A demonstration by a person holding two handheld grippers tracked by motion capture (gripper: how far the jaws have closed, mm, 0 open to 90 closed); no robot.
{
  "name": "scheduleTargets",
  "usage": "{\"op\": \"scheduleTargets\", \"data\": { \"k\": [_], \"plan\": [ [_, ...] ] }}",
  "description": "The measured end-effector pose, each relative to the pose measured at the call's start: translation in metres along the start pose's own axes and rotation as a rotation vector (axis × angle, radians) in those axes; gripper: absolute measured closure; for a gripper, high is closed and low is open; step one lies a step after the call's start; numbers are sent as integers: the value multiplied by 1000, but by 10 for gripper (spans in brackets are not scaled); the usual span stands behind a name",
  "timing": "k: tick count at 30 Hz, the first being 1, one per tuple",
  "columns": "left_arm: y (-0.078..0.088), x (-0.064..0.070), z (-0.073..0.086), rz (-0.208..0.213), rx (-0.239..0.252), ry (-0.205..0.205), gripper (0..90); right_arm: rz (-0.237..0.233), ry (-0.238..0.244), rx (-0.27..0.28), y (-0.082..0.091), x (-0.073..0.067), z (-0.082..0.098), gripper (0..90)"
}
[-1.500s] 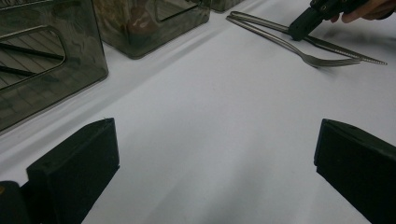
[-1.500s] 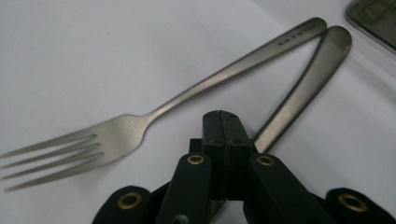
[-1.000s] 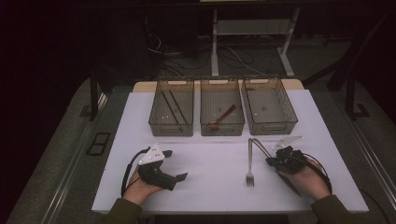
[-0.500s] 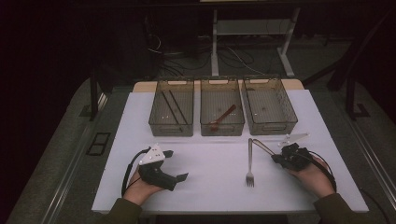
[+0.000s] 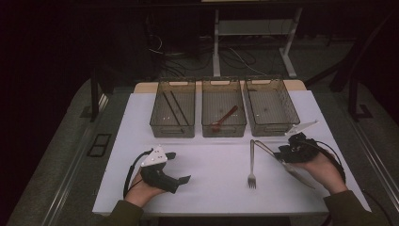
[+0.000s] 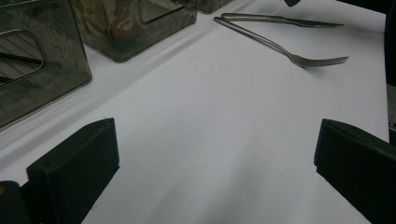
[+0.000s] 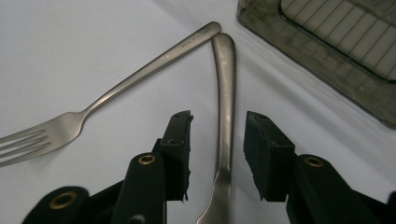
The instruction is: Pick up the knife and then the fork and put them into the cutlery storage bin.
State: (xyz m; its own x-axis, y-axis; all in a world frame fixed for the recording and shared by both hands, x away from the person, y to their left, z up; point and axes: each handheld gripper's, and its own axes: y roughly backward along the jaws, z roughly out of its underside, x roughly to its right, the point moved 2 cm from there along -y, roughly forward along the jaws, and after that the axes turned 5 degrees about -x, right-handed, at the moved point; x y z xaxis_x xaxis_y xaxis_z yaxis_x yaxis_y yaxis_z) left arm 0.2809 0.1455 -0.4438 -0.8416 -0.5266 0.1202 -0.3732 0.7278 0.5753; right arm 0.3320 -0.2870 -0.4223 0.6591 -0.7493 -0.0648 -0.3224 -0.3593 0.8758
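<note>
1. The right gripper [image 7: 217,140] is seen with its fingers [image 7: 180,140] narrowly parted, straddling the handle of a knife [image 7: 225,107] that lies flat on the white worktop [image 5: 211,160]; no contact can be confirmed.
2. The knife's long axis runs toward 12 o'clock from the fingers in the right gripper view, so a straight closing would likely catch the handle across its width.
3. A fork [image 5: 251,162] lies just beside it at 10 o'clock, handle ends nearly touching.
4. The left gripper [image 5: 176,176], fingers spread wide and empty, rests well apart, so the right hand is judged nearer.
5. Three bins [image 5: 223,120] stand at 12 o'clock.
</note>
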Motion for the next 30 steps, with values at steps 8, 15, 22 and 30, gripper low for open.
{"op": "scheduleTargets", "data": {
  "k": [8,15,22,30],
  "plan": [
    [-3,2,0,6,-10,-16,0,20,17,-104,-8,0,-21,538],
    [-3,2,0,8,-13,-16,0,55,14,-241,-21,2,-31,549],
    [-3,1,0,9,-11,-16,0,57,26,-331,-30,3,-37,595],
    [-3,1,0,10,-11,-16,0,44,37,-396,-36,3,-32,658]
  ]
}}
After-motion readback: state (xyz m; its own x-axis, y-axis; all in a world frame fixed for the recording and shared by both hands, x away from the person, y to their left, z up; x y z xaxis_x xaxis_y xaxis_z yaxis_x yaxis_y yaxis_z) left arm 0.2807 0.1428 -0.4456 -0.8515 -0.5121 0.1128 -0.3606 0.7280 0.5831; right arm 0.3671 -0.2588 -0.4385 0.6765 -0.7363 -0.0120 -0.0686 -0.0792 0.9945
